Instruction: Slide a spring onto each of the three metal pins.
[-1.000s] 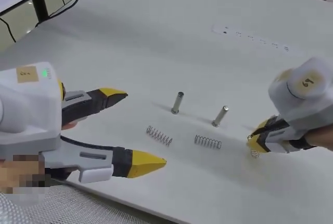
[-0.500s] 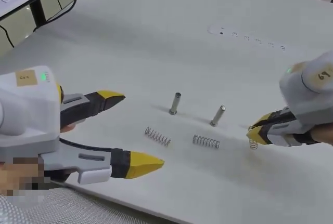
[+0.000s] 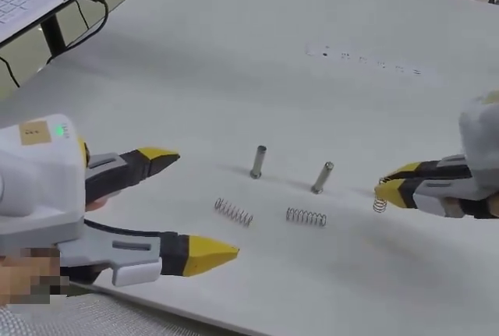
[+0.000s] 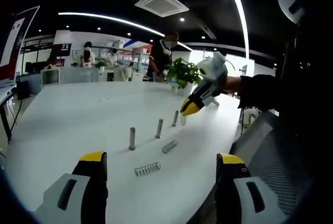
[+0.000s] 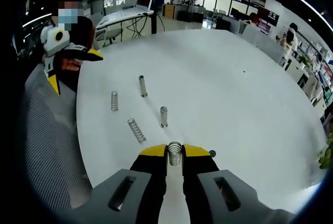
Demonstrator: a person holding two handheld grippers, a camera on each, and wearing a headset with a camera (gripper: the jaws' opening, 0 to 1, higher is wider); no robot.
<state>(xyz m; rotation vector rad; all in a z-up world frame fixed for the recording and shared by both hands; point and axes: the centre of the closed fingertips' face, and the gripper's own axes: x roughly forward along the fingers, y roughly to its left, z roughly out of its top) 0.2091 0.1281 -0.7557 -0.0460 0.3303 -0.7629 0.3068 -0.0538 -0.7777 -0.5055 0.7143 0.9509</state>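
- Springs of thin coiled steel wire number three: two lie loose and one is held, on the white tabletop (image 3: 234,55) around the left-hand upright steel pin (image 3: 258,161).
- Left gripper (image 3: 187,203) is well left of that pin. Its yellow-tipped jaws are spread wide with nothing between them.
- First loose spring (image 3: 234,211) lies flat just in front of the pin, its long axis slanting from far-left to near-right.
- Second loose spring (image 3: 306,217) lies flat to the pin's front right, its long axis running left to right.
- Second steel pin (image 3: 322,177) stands on end to the pin's right.
- Third spring (image 3: 380,205), farthest right of the pin, hangs with its long axis vertical. The right gripper (image 3: 383,189) has its jaws pinched on the upper coils.
- Third steel pin (image 4: 175,118) stands just beside that spring in the left gripper view.
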